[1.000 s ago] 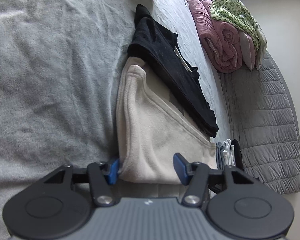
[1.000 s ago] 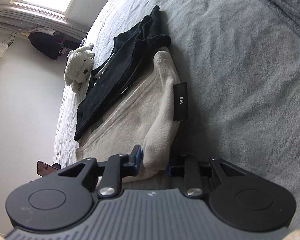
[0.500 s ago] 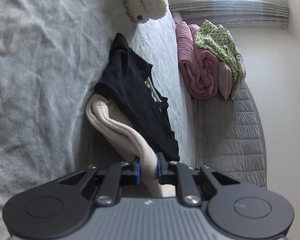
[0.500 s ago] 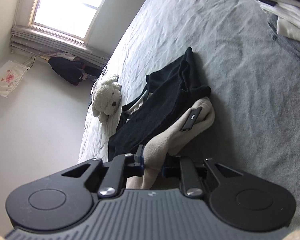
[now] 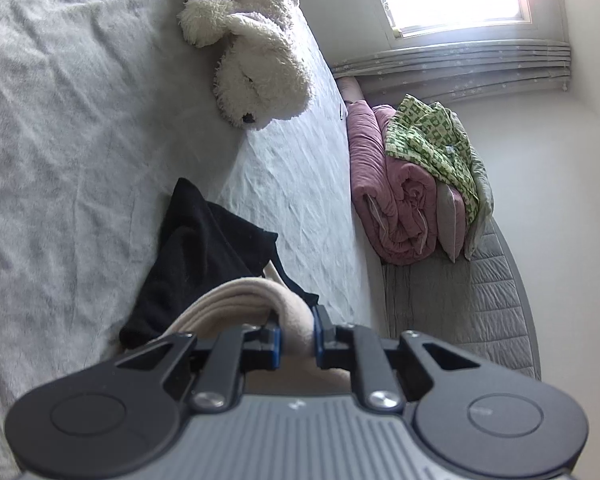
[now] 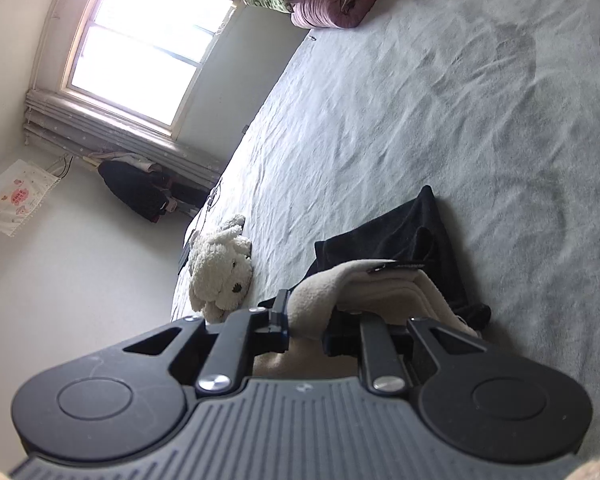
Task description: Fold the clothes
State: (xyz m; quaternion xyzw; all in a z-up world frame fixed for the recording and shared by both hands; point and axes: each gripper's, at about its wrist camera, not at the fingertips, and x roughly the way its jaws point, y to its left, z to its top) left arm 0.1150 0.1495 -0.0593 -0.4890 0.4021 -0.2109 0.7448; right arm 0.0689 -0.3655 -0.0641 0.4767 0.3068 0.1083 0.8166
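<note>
Grey blanket fills most of both views, rumpled all over the bed. Next down in size: a pink rolled quilt with a green patterned cloth on it at right of the left view, then a white plush dog at upper centre.

The black garment lies bunched in the lower middle, and the beige fleece sits right on top of it. The left gripper has its jaws narrow, pinching a fold of the fleece. The right gripper is the same deal, clamped on another bunch near the black size tag.

My worry: both grips hold thick rolled bunches, not clean edges, so the fleece could slip or fold lopsided. It also touches the black garment, which might drag along.
</note>
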